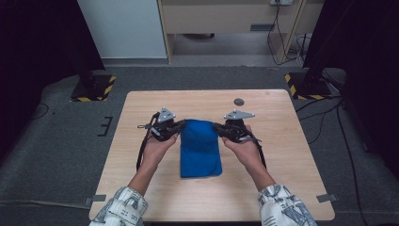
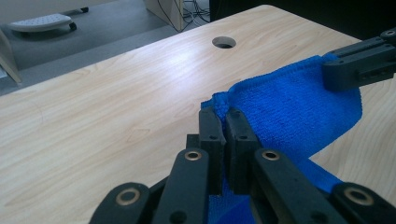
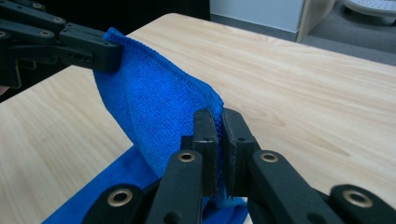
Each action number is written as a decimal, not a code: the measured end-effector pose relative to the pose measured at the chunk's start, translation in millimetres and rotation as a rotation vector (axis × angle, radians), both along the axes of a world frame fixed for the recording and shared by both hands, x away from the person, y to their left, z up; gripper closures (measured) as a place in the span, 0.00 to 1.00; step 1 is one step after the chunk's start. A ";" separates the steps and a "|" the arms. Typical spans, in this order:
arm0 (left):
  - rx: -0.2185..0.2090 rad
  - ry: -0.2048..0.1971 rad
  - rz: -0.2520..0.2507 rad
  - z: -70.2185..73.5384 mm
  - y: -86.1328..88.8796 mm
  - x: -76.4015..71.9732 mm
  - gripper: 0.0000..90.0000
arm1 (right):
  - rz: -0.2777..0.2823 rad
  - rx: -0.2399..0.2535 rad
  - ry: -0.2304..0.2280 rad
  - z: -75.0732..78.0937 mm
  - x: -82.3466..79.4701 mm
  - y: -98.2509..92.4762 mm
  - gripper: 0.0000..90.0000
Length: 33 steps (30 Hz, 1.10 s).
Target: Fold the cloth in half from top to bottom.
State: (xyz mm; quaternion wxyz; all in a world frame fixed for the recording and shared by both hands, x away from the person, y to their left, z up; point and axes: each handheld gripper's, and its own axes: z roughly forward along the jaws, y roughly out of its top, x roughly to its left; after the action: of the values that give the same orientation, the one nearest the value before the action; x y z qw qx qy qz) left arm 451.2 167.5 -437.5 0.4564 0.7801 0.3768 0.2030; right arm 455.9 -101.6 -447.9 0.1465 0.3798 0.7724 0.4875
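The blue cloth (image 1: 201, 148) lies mid-frame on the counter (image 1: 282, 155), soft, light and floppy. The left tool (image 1: 179, 125) and right tool (image 1: 218, 127) each pinch a far corner, the best hold.

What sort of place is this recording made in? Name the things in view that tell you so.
Probably a lab or test room: a bare wooden table stands on grey carpet, stand bases with yellow-black hazard tape flank it, and loose cables trail over the floor.
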 end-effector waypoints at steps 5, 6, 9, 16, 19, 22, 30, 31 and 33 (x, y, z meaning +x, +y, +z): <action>0.000 0.012 -0.002 -9.5 0.4 -4.1 0.96 | 0.015 -0.019 0.013 -10.9 -4.7 1.6 0.95; -0.005 0.015 -0.002 -11.0 0.2 -4.7 0.96 | 0.015 -0.019 0.013 -10.9 -4.7 1.6 0.95; -0.015 0.026 -0.010 -15.1 -0.2 -10.1 0.96 | 0.014 -0.021 0.026 -16.9 -5.6 -0.8 0.95; -0.018 0.019 -0.017 -20.5 0.4 -22.2 0.96 | 0.031 -0.028 0.034 -22.5 -12.3 -1.4 0.95; -0.010 0.024 -0.023 -25.8 -0.1 -28.7 0.96 | 0.041 -0.032 0.036 -26.4 -17.8 -1.7 0.95; -0.018 0.030 -0.031 -29.4 -1.3 -33.6 0.96 | 0.045 -0.038 0.036 -30.4 -21.5 -4.2 0.95; -0.031 0.048 -0.041 -38.8 0.1 -42.4 0.96 | 0.053 -0.030 0.048 -36.1 -27.7 -6.4 0.95; -0.031 0.048 -0.041 -38.8 0.1 -42.4 0.96 | 0.056 -0.031 0.047 -36.1 -28.7 -6.5 0.95; -0.045 0.047 -0.038 -38.8 2.1 -45.1 0.96 | 0.060 -0.022 0.047 -35.5 -31.1 -6.8 0.95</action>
State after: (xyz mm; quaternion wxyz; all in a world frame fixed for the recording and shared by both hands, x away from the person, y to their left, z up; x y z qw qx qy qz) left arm 406.1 169.6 -476.3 0.4687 0.7812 0.3770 0.1671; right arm 424.8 -108.4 -483.5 0.1179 0.3661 0.7921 0.4740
